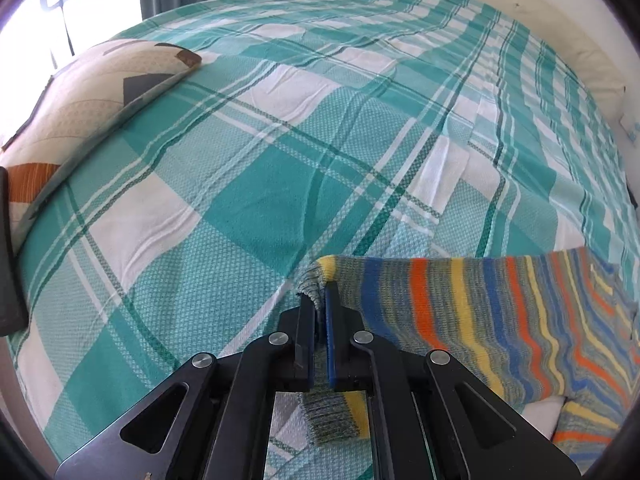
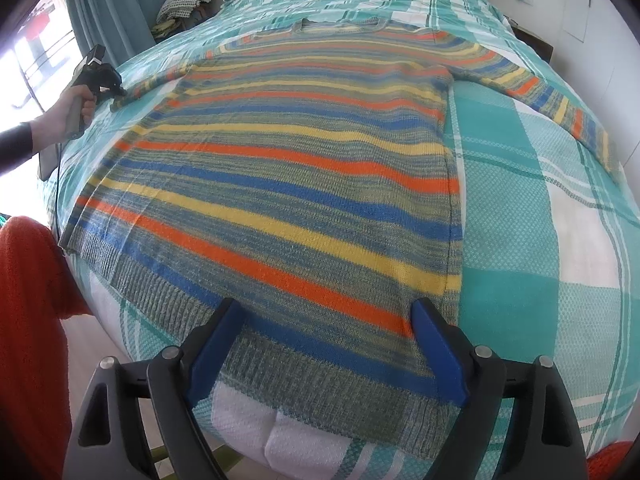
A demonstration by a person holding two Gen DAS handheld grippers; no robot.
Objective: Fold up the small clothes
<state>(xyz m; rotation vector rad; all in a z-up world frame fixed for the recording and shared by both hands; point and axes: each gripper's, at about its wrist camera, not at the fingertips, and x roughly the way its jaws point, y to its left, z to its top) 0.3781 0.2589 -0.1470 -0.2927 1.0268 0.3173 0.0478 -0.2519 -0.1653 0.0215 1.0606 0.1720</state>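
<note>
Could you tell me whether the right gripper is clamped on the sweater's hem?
No, the right gripper stands open over the sweater.

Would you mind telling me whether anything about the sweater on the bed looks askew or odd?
Nothing stands out: the striped sweater lies flat on the checked bedspread, sleeves spread, one cuff pinched in the left tool.

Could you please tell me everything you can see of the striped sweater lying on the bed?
The striped sweater is a knit with grey-green, blue, yellow and orange bands and ribbed hem and cuffs. It lies flat on the teal plaid bedspread, neckline away from the right wrist camera, both sleeves spread outward. The left gripper is shut on one sleeve's cuff. The right gripper is open, its blue pads straddling the hem near the bed's edge without pressing it.
</note>
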